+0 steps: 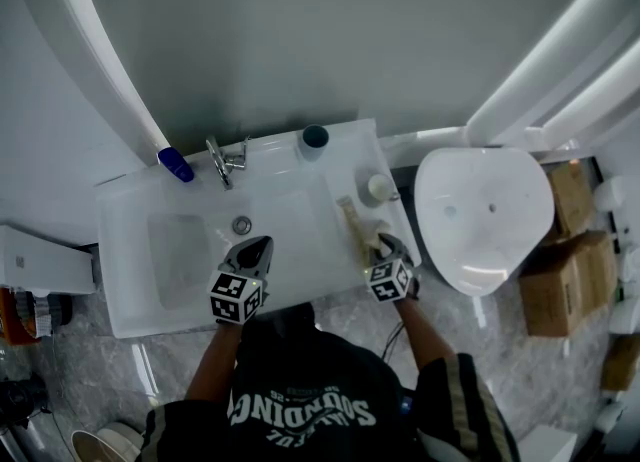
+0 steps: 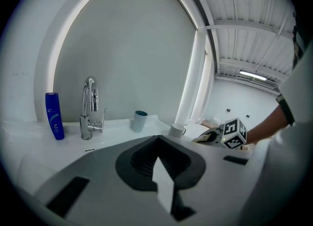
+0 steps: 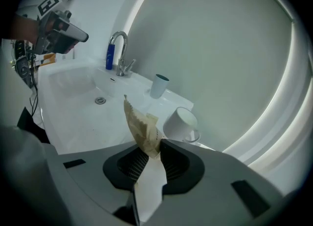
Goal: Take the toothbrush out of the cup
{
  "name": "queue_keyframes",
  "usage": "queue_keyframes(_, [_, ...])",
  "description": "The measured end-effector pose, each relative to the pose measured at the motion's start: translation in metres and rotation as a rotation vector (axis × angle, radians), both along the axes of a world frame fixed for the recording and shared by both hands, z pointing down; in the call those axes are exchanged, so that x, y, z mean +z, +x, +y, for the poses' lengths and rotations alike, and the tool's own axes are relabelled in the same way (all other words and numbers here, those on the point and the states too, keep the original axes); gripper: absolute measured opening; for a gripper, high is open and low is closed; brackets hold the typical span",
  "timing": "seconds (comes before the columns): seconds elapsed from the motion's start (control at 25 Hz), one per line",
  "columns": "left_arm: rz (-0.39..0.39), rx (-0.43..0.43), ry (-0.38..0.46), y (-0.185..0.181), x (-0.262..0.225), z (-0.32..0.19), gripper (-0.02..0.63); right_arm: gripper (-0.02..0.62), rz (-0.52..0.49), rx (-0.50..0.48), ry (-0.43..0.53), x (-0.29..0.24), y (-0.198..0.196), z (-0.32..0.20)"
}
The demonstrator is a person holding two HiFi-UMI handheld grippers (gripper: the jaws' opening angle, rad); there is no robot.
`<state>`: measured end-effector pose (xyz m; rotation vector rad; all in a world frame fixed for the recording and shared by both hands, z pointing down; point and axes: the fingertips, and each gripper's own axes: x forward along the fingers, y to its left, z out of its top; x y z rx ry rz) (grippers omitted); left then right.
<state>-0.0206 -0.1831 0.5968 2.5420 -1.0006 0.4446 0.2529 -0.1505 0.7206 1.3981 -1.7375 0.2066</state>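
Two grippers hang over the front edge of the white counter. At the lower centre of the head view, the left gripper sits over the front rim of the basin. Its jaws are brought together with nothing between them.

To the right, the right gripper is over the counter's front right corner, close to the right-hand edge. Its jaws are pinched on the toothbrush, which is in a tan paper wrapper with a sawtooth edge. The wrapper juts out past the jaw tips toward the upper left.

We see the toothbrush outside the white mug. The mug stands just above it in the frame, on the right strip of the counter, apart from the wrapper.

Open room lies to the left, where the basin is bare apart from its drain, and the two grippers are well apart across it.

Along the back ledge, from left to right, stand a blue bottle, the faucet and a teal-rimmed cup. All three are far from both grippers.

Beyond the counter's right edge, the toilet sits close, with cardboard boxes further right. That side is the tight one.
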Motion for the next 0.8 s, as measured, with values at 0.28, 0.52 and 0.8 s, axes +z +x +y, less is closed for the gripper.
queue_keyframes(0.28, [-0.001, -0.001, -0.011, 0.001, 0.004, -0.003, -0.002, 0.163, -0.040, -0.016, -0.103, 0.011, -0.010, 0.014])
queue_keyframes(0.52, [0.004, 0.003, -0.021, 0.002, 0.006, -0.006, -0.002, 0.223, -0.084, -0.038, -0.126, 0.017, -0.021, 0.019])
queue_keyframes(0.8, [0.011, 0.009, -0.033, 0.004, 0.002, -0.004, -0.002, 0.230, -0.108, -0.032, -0.164, 0.021, -0.026, 0.034])
